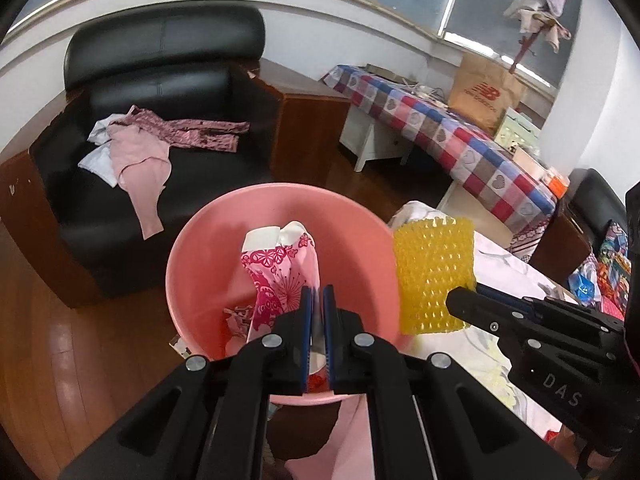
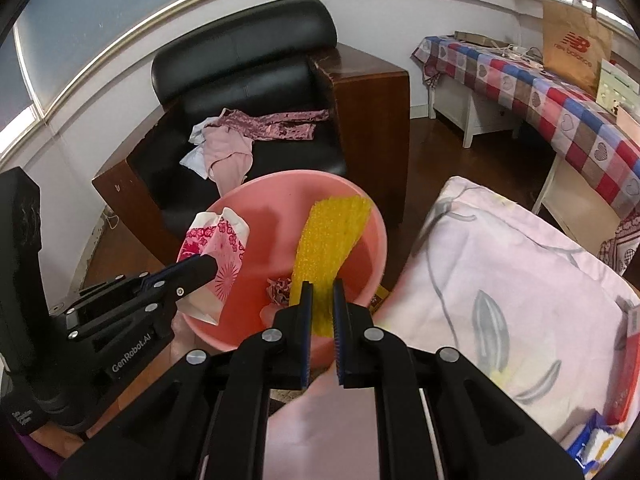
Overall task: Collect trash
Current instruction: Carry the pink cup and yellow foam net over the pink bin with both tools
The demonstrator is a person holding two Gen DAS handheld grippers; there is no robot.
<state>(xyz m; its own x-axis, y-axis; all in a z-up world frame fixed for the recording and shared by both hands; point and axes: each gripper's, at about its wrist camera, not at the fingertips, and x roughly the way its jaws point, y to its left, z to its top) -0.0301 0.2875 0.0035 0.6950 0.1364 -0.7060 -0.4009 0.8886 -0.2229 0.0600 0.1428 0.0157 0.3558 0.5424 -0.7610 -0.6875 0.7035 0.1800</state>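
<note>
Gripping the pink paper wrapper (image 1: 276, 268) with my left gripper (image 1: 318, 300), my right gripper (image 2: 320, 292) clamps yellow foam netting (image 2: 328, 236) over the pink basin (image 1: 200, 264) at frame centre.

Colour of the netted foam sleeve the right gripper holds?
Yellow foam sleeve; clearest in the left wrist view.
</note>
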